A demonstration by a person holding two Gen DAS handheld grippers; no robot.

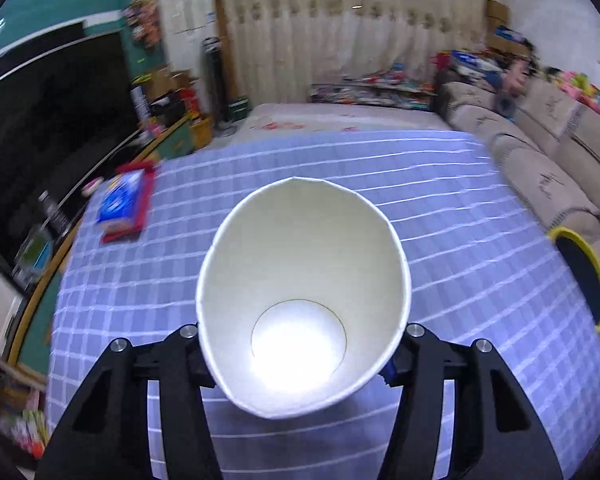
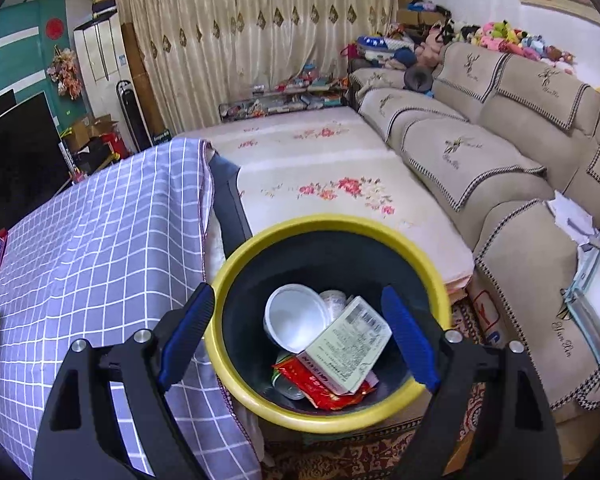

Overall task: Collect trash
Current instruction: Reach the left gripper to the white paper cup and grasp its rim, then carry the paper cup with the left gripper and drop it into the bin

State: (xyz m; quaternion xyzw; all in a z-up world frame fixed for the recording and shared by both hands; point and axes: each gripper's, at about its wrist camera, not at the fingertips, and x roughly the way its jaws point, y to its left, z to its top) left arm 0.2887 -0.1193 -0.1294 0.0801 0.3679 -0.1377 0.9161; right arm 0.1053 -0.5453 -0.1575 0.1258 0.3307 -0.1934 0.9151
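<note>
Over the checked tablecloth (image 1: 440,208) the left gripper (image 1: 300,344) seemingly squeezes a paper cup (image 1: 304,296), while the right gripper (image 2: 300,340) hangs wide-jawed above the yellow-rimmed bin (image 2: 260,400).

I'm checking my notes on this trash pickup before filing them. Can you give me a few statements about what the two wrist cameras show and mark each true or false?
1. The left tongs grip a white paper cup. True.
2. The cup holds liquid. False: its inside looks empty.
3. The right tongs clamp a red wrapper. False: they stand open over the bin, holding nothing.
4. The yellow-rimmed bin already holds trash, including a printed box and a red wrapper. True.
5. A checked cloth covers the table. True.
</note>
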